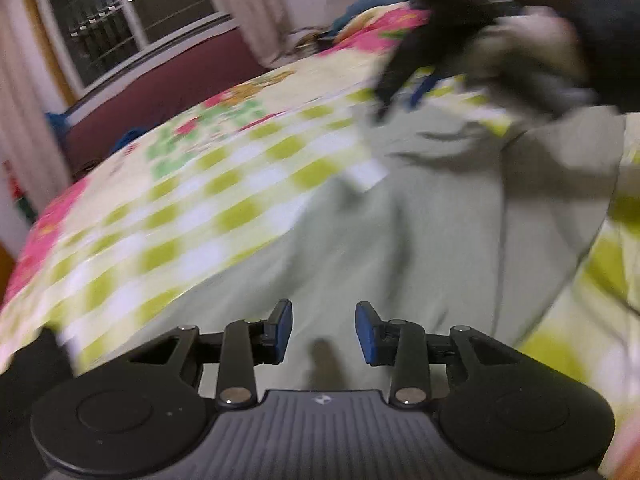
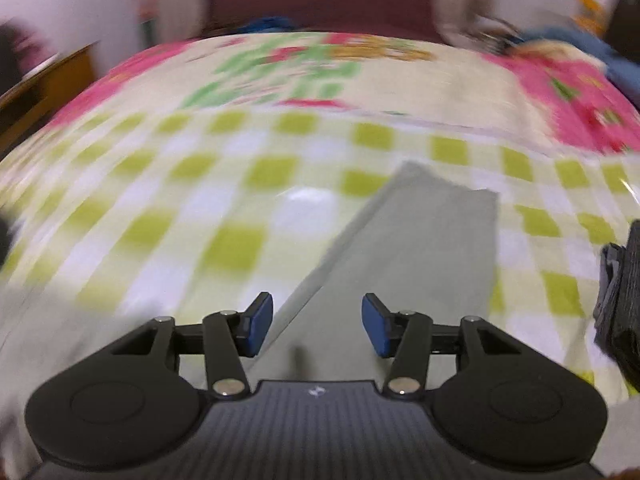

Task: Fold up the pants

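pants [image 1: 400, 240], smooth grey cloth, flat on checked bedsheet [image 1: 180, 208]

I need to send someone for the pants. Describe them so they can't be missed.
Start at the bed with the green-checked, pink-bordered bedspread. On its near half lie the pants, a plain pale grey-green garment. They are the only unpatterned cloth on that busy spread.

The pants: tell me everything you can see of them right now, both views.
The pants are pale grey-green, of soft-looking woven cloth, lying on the checked bedspread. In the left wrist view they spread wide and rumpled, with creases and a small white tag at one edge. In the right wrist view a flat, straight-edged stretch runs away from the camera to a squared end. Neither gripper's fingers hold the cloth; both stand open above it.
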Available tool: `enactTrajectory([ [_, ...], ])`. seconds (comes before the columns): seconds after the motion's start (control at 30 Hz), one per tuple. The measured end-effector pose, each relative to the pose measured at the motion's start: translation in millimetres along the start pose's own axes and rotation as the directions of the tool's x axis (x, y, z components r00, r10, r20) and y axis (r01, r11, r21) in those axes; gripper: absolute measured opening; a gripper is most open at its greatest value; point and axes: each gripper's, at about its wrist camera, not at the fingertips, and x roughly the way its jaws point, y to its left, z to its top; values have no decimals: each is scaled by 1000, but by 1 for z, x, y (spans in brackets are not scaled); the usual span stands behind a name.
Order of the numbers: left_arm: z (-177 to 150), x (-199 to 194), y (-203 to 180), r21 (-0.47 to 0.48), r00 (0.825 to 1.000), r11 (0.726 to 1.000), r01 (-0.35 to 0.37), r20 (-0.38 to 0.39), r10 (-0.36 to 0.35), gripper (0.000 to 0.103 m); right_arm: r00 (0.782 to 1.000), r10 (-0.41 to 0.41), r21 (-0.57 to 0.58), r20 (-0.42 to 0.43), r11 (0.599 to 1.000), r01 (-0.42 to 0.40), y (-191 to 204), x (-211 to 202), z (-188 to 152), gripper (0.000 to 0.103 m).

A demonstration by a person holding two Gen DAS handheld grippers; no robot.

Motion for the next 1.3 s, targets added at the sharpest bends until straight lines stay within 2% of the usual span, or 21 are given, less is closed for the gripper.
enactTrajectory([
  [0.1, 21, 36, -17, -63, 996, 995, 83, -25, -84, 50, 996, -85, 61, -23, 994, 86, -14, 48, 29, 54],
  [0.17, 28, 51, -23, -87, 992, 989, 117, -45, -121, 50, 994, -94, 109, -56, 989, 100, -24, 75, 43, 54],
  [0.23, 34, 63, -34, -68, 991, 990, 123, -53, -126, 50, 990, -113, 135, -87, 983, 124, -28, 97, 51, 56],
  [0.33, 36, 70, -43, -19, 994, 995, 99, -54, -100, 50, 981, -179, 154, -71, 970, 188, -39, 113, 56, 54],
  [0.37, 36, 71, -44, -19, 994, 995, 96, -53, -97, 50, 983, -170, 179, -71, 967, 180, -47, 113, 56, 35],
  [0.4, 36, 70, -44, -22, 994, 995, 93, -53, -94, 50, 985, -154, 209, -76, 963, 167, -56, 110, 55, 5],
  [0.53, 40, 68, -49, -2, 995, 997, 81, -58, -81, 43, 994, -99, 261, -43, 959, 107, -89, 76, 46, 2],
  [0.57, 42, 66, -53, 10, 996, 997, 77, -55, -77, 39, 997, -73, 284, -13, 956, 73, -100, 57, 40, 2],
  [0.63, 46, 60, -60, 39, 997, 997, 74, -40, -72, 39, 998, -23, 345, 51, 939, 3, -126, 15, 26, 2],
  [0.73, 53, 46, -79, 89, 996, 992, 86, -13, -85, 39, 989, 15, 427, 147, 901, -77, -167, -54, -2, 2],
  [0.87, 62, 30, -110, 169, 994, 980, 105, 18, -109, 39, 963, -31, 526, 267, 842, -119, -222, -149, -56, 2],
  [0.93, 65, 25, -126, 206, 993, 972, 109, 27, -117, 39, 957, -70, 580, 280, 807, -110, -245, -182, -93, 2],
  [1.03, 64, 22, -151, 263, 992, 957, 121, 11, -129, 39, 967, -98, 646, 237, 759, -82, -267, -199, -147, 2],
  [1.13, 63, 26, -172, 322, 992, 939, 122, -10, -125, 40, 979, -112, 681, 173, 731, -37, -276, -187, -186, 2],
  [1.2, 62, 29, -183, 355, 993, 927, 119, -33, -115, 40, 981, -95, 702, 169, 710, -52, -282, -175, -201, 5],
  [1.3, 61, 24, -195, 390, 991, 911, 131, -45, -123, 41, 981, -30, 765, 193, 630, -131, -298, -164, -215, 10],
])
